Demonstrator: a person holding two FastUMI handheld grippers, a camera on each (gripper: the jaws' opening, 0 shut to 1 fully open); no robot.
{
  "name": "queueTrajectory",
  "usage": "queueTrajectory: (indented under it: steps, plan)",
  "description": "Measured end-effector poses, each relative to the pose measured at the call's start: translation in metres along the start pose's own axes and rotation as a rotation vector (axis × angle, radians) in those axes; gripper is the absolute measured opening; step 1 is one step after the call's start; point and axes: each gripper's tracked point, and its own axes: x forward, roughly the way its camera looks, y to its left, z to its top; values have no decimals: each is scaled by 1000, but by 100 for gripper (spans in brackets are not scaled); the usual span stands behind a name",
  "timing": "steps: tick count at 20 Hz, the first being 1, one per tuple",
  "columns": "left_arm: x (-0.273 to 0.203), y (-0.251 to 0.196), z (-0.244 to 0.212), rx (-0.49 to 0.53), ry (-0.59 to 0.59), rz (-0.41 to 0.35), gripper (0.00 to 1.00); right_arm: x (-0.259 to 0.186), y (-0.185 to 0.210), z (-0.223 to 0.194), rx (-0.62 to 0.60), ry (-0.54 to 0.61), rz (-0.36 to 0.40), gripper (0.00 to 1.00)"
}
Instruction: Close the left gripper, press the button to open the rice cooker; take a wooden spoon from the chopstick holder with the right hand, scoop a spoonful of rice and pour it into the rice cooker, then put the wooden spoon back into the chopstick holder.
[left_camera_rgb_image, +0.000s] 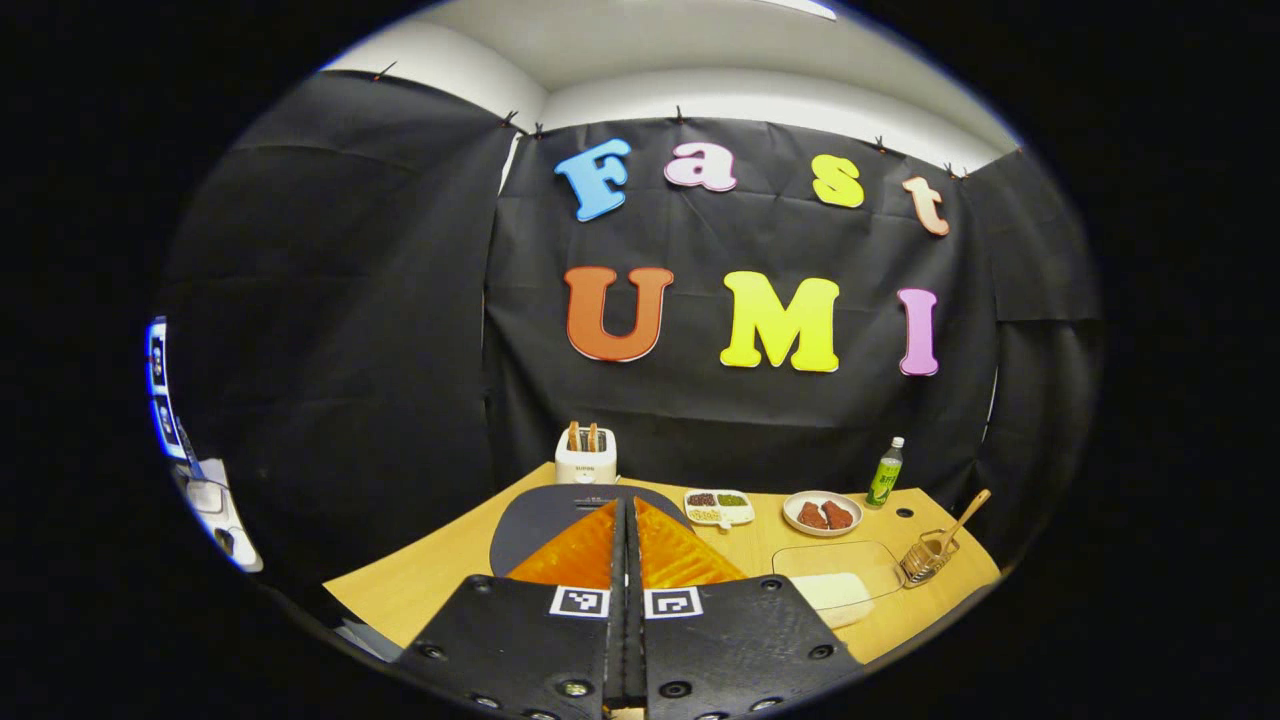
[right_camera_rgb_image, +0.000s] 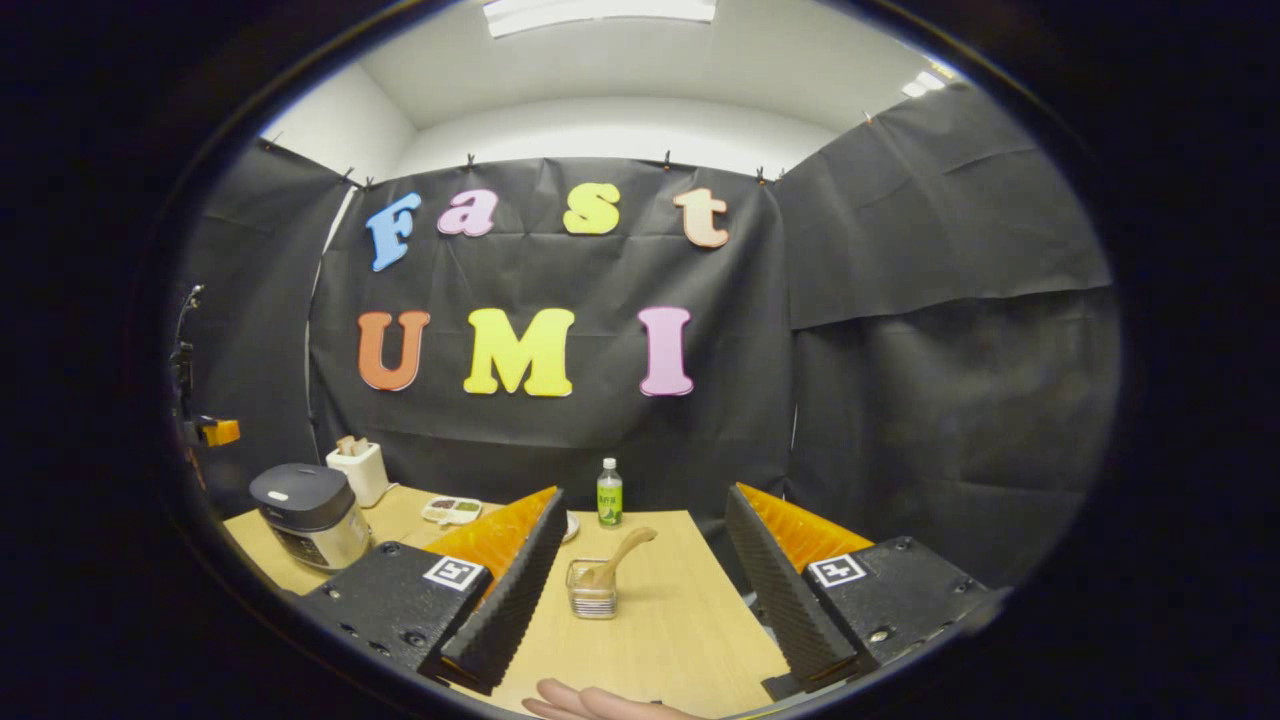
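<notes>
In the left gripper view my left gripper (left_camera_rgb_image: 629, 503) is shut, its orange fingers pressed together with nothing between them. It hangs just over the dark lid of the rice cooker (left_camera_rgb_image: 535, 525). The cooker (right_camera_rgb_image: 312, 515) stands with its lid down at the table's left in the right gripper view. The wooden spoon (right_camera_rgb_image: 624, 553) leans in the wire chopstick holder (right_camera_rgb_image: 592, 592), which stands on the table ahead of my right gripper (right_camera_rgb_image: 645, 495), between its wide-open fingers. The same holder (left_camera_rgb_image: 928, 557) and spoon (left_camera_rgb_image: 966, 514) sit far right. A clear container of white rice (left_camera_rgb_image: 838, 585) lies beside them.
A white toaster (left_camera_rgb_image: 586, 457) stands behind the cooker. A divided dish of beans (left_camera_rgb_image: 718, 506), a plate of meat (left_camera_rgb_image: 822, 513) and a green bottle (left_camera_rgb_image: 885, 472) line the table's back. A hand (right_camera_rgb_image: 590, 705) shows at the near table edge (right_camera_rgb_image: 700, 640).
</notes>
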Motion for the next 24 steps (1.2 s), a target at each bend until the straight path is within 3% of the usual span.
queueTrajectory:
  steps: [5,10,15,24]
  plan:
    - [39,5,-46,86,141,35,0,-3,-7,-13,-13,2,5,100]
    - [65,21,-82,90,248,85,0,-5,-11,-26,-10,15,11,100]
    - [75,25,-105,38,325,87,0,-1,-20,-30,1,20,-2,99]
    - [62,19,-110,74,328,84,0,11,-4,-57,5,74,26,100]
